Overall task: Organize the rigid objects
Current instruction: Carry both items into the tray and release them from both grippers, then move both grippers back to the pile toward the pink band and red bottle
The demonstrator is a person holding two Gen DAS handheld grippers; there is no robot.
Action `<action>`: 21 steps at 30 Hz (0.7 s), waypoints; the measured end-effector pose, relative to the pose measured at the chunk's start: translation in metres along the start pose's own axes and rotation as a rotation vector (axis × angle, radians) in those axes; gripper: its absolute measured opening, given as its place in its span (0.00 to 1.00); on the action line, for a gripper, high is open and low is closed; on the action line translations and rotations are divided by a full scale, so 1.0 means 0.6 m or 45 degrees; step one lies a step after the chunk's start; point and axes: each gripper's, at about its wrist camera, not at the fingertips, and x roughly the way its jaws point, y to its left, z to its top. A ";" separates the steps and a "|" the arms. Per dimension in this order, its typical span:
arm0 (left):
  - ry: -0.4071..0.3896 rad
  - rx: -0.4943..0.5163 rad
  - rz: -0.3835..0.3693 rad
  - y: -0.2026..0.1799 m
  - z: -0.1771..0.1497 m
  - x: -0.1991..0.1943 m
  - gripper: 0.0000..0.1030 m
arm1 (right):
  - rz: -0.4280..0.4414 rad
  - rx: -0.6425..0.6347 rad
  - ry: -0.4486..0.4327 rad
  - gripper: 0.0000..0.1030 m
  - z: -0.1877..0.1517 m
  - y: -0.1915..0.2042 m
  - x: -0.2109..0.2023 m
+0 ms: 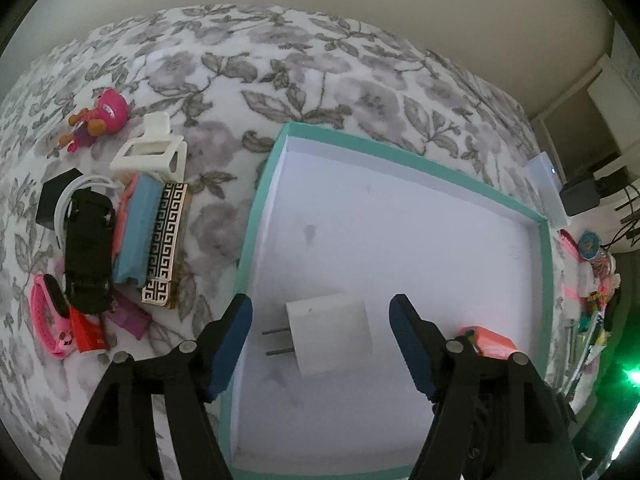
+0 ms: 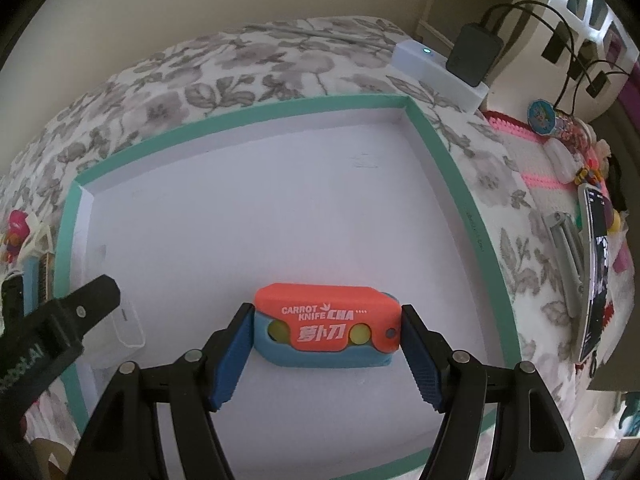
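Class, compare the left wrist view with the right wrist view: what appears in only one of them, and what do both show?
Only the left wrist view shows the white plug adapter's prongs, the black toy car and the pink watch in the pile left of the box.

Only the right wrist view shows the printed label on the carrot knife, sitting between the right gripper pads, and the black charger on the white block.

Both show the teal-rimmed box and the floral bedspread.

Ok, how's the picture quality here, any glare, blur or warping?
Left wrist view: dim, bluish, a green flare at the right edge, teal box walls bowed by the fisheye. Right wrist view: brighter and sharp, the carrot knife lettering legible, dark corners.
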 end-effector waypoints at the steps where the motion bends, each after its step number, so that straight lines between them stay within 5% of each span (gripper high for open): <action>1: -0.007 0.001 -0.001 0.000 0.000 -0.005 0.71 | 0.000 -0.002 -0.003 0.72 0.000 0.001 0.000; 9: -0.081 -0.004 0.002 0.003 0.007 -0.049 0.75 | 0.007 -0.011 -0.071 0.76 0.003 0.007 -0.024; 21: -0.129 -0.053 0.268 0.051 0.014 -0.039 0.89 | 0.055 -0.052 -0.071 0.85 -0.003 0.026 -0.021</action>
